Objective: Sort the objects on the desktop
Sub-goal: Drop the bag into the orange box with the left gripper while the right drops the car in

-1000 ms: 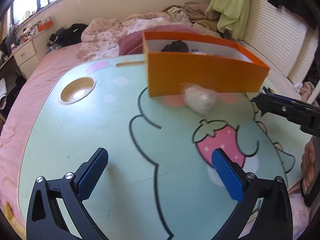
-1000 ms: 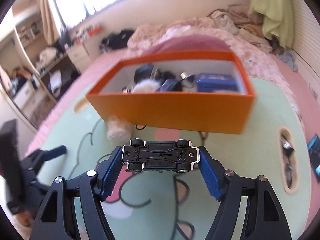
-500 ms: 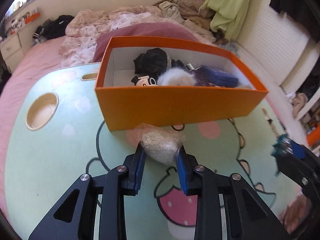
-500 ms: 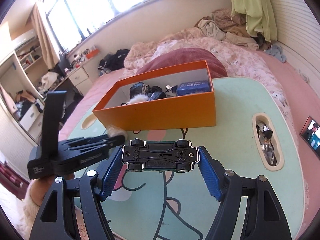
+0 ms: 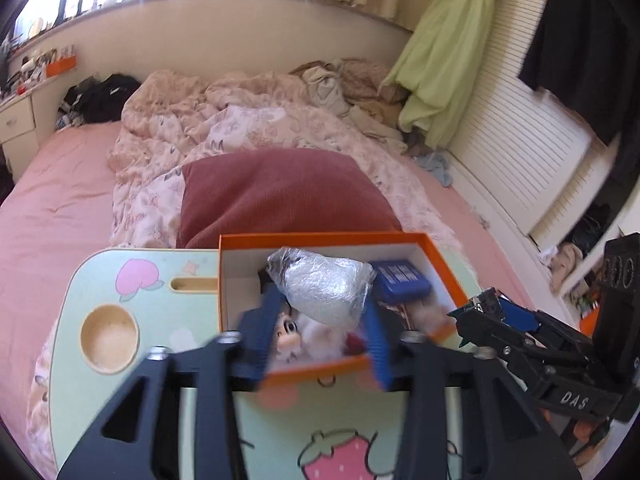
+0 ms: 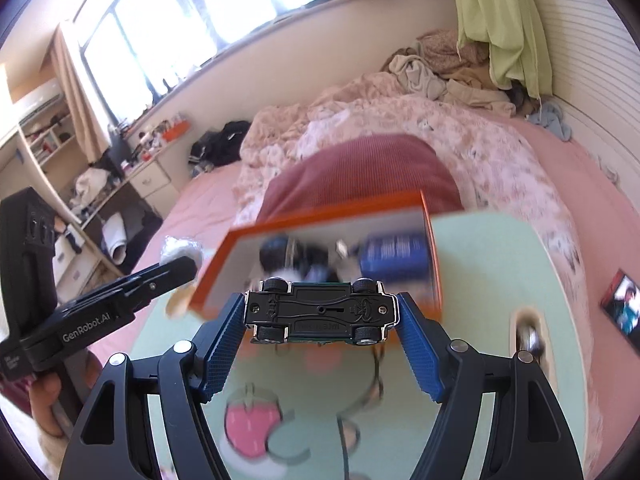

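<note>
Left wrist: left claw (image 5: pixel 320 336) jaws have just been widening, wrapped ball (image 5: pixel 322 288) loose between them, over box (image 5: pixel 444 260).
Ball: light, soft, crinkly; pinch gently mid-body.
Right claw (image 6: pixel 322 318): clamping toy car (image 6: pixel 320 312) end-to-end, near box.

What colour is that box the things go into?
Orange box outside, white inside; clearest in the left wrist view.

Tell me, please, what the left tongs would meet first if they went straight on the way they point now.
Probably the inside of the orange box. The left tongs, with the plastic-wrapped bundle between their just-opening jaws, point down over its near wall at the blue case and small toys; depth is unclear.
</note>
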